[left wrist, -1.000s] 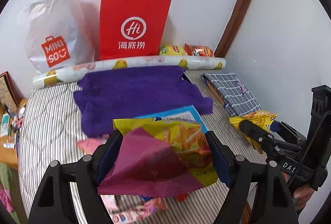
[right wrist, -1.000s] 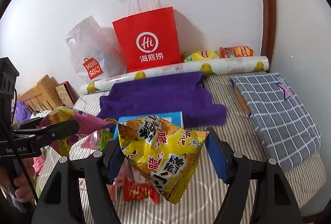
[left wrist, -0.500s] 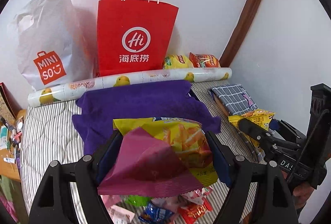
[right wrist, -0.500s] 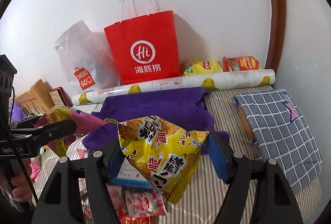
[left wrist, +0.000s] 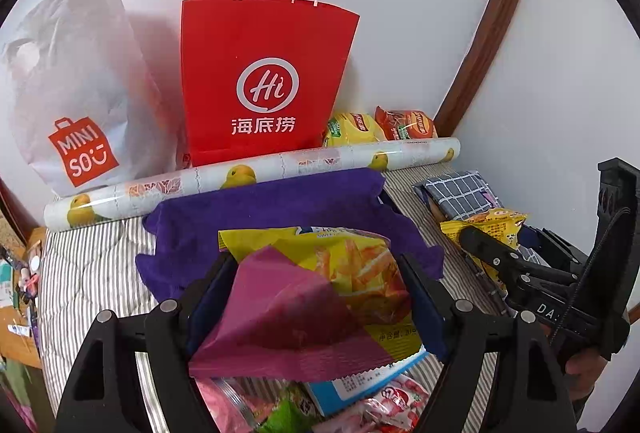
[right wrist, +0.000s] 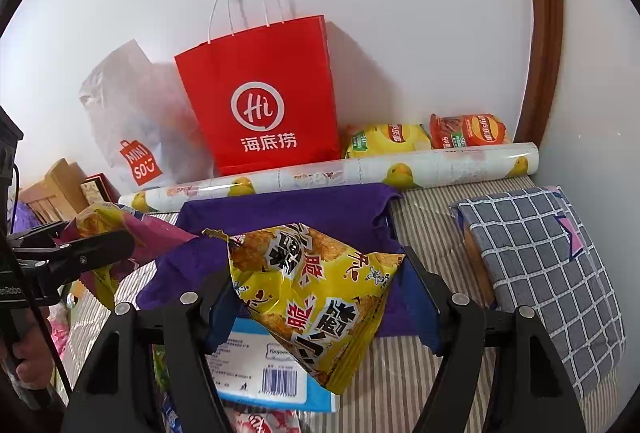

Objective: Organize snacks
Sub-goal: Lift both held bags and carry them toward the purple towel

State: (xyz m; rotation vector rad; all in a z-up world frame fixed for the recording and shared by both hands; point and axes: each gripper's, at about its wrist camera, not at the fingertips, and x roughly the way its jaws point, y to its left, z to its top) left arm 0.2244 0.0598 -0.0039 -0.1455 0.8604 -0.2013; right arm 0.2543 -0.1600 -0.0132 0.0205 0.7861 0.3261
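Red bag (left wrist: 264,73) looms larger in both views than a second ago, and so does the white bag (left wrist: 72,81): both hands have carried their loads closer to the wall end of the bed (left wrist: 92,273). The purple towel (left wrist: 272,209) now sits right behind the tongs, and the blue box (right wrist: 272,373) has slipped low, half under the snacks.

Left tongs (left wrist: 316,297) stay clamped on a yellow and magenta chip bag (left wrist: 320,285), held up over the bed; right tongs (right wrist: 320,297) stay clamped on a yellow snack bag (right wrist: 316,297), also in the air. Neither grip has changed.

Two chip packets, yellow (right wrist: 384,139) and orange (right wrist: 468,131), lie against the wall behind the printed roll (right wrist: 360,169), their lower parts hidden by it. The checked cushion (right wrist: 540,265) lies at the right edge of the bed. Loose sweets (left wrist: 380,405) at the bottom edge are cut off and blocked by the tongs' frames, so I cannot tell what they are. Clutter at the far left is too small to read. In each view the other tongs poke in from the side, their load only partly seen.
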